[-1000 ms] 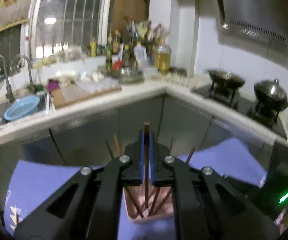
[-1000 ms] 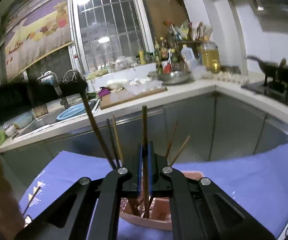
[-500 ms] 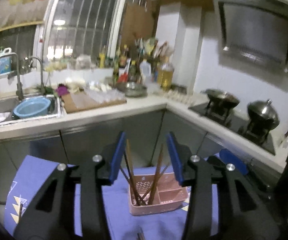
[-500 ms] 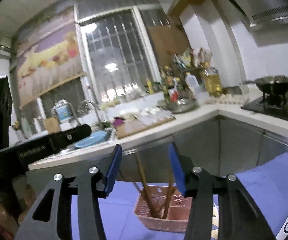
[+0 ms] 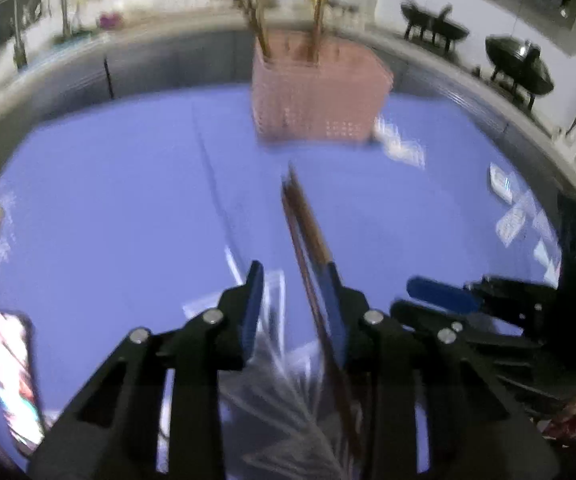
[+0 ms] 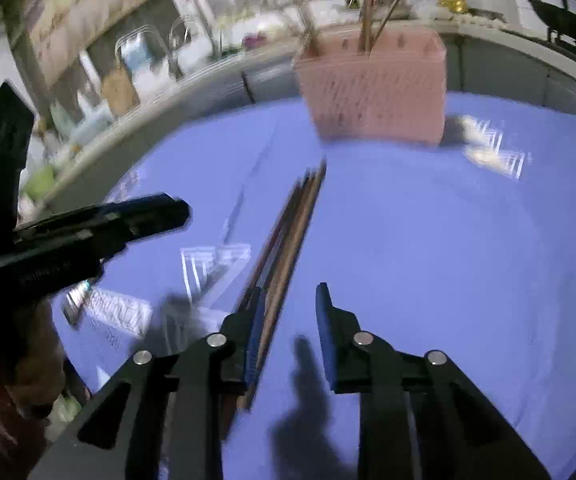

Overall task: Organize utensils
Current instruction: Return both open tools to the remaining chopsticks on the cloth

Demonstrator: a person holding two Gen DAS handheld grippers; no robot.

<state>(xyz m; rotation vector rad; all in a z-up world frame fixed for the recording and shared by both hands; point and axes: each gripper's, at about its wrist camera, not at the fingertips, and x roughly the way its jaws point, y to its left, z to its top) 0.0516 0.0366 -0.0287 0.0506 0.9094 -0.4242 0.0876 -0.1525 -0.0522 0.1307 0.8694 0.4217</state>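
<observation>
A pink perforated utensil basket (image 5: 317,92) stands at the far side of the blue cloth (image 5: 108,208) with several brown chopsticks upright in it; it also shows in the right wrist view (image 6: 375,88). A bundle of loose brown chopsticks (image 5: 307,232) lies flat on the cloth, also seen in the right wrist view (image 6: 288,232). My left gripper (image 5: 293,304) is open low over the near end of the bundle, which runs along its right finger. My right gripper (image 6: 288,320) is open beside the bundle, which lies against its left finger. Both views are motion-blurred.
A phone (image 5: 10,376) lies at the cloth's left edge. White printed patterns (image 6: 495,152) mark the cloth. A kitchen counter with sink (image 6: 148,60) and a stove with woks (image 5: 515,64) stand behind. The other gripper (image 6: 88,236) reaches in from the left.
Both grippers opened, releasing their chopsticks into the basket, then dropped down from above the basket to the loose chopsticks lying on the cloth.
</observation>
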